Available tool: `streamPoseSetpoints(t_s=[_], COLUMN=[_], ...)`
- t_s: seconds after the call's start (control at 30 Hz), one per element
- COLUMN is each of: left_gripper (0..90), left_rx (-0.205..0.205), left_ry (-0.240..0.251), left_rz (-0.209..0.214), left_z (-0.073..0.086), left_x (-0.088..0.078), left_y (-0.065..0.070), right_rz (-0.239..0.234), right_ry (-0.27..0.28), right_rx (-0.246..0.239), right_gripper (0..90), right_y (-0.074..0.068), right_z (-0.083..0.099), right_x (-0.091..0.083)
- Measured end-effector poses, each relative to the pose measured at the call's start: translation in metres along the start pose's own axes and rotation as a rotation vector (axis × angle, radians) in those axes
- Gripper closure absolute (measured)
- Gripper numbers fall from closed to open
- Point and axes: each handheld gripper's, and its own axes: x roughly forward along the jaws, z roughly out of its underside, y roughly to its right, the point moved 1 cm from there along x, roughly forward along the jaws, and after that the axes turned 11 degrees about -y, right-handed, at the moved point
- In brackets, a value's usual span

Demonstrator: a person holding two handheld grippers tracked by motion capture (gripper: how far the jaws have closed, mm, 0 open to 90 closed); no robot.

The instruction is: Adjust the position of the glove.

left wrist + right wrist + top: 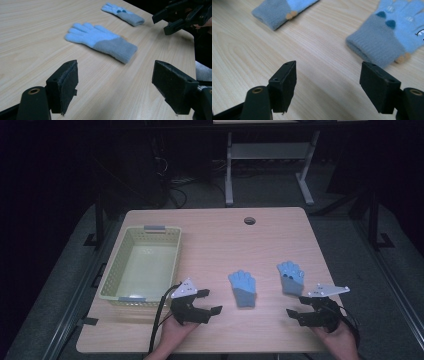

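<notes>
Work in hand: two knit gloves lie flat on the wooden table [280, 235]; both grippers hover short of them, nothing held.
Left gripper [206, 301]: jaws spread wide and empty, aimed toward 1 o'clock at the nearer glove.
Right gripper [296, 306]: jaws likewise apart and empty, the cuff of its glove just ahead at 11 o'clock.
Left glove [242, 287]: near the table's middle, light-blue fingers toward 12 o'clock, grey cuff toward 6 o'clock; well apart from the basket.
Right glove [290, 277]: at 3 o'clock of the first, near it but not touching; dark-blue patches and a small printed face show in the right gripper view [387, 30].
Basket [129, 296]: pale-yellow plastic, at 9 o'clock of the gloves, looks empty.
Handling, as I judge it: light, soft, limp wool; it will sag and fold when lifted, no risk of breaking, little of slipping.
Where to grip: the ribbed grey cuff, thickest part; pinch its edge low against the table.
</notes>
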Motion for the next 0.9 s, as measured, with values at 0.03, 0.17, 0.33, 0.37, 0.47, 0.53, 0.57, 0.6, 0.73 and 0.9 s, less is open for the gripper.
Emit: streamPoseSetpoints(t_s=[0.03, 0.17, 0.33, 0.37, 0.47, 0.53, 0.57, 0.6, 0.73, 0.9], left_gripper=[20.8, 20.8, 20.8, 20.8, 20.8, 20.8, 20.8, 20.8, 20.8, 20.8], left_rx=[-0.006, 0.002, 0.021, 0.027, 0.032, 0.026, 0.029, 0.029, 0.036, 0.031], left_ry=[0.002, 0.002, 0.003, 0.002, -0.002, 0.0, 0.001, 0.002, 0.001, 0.002], left_rz=[0.002, 0.003, 0.005, 0.004, 0.008, 0.016, 0.015, 0.013, 0.012, 0.016], left_z=[0.001, 0.001, 0.0, 0.0, 0.0, 0.0, 0.0, 0.0, 0.0, 0.0], left_x=[0.0, -0.001, -0.002, -0.002, -0.003, -0.004, -0.004, -0.004, -0.005, -0.004], left_y=[0.0, 0.001, 0.005, 0.005, 0.006, 0.007, 0.008, 0.009, 0.008, 0.008], right_rz=[0.002, 0.006, 0.012, 0.015, 0.006, 0.003, 0.003, -0.001, -0.002, -0.031], right_ry=[0.005, 0.019, 0.05, 0.054, 0.051, 0.031, 0.029, 0.029, 0.02, -0.007], right_rx=[0.001, 0.006, 0.003, -0.007, 0.008, 0.005, -0.002, 0.003, 0.005, 0.021], right_gripper=[29.3, 29.5, 29.8, 29.6, 29.0, 28.1, 28.1, 28.1, 27.5, 24.3], right_y=[0.0, 0.0, -0.003, -0.003, -0.002, -0.001, 0.0, 0.001, 0.004, 0.015], right_z=[0.0, -0.002, -0.009, -0.01, -0.014, -0.017, -0.019, -0.021, -0.031, -0.047], right_x=[0.0, -0.001, -0.005, -0.005, -0.005, -0.005, -0.005, -0.006, -0.014, -0.024])
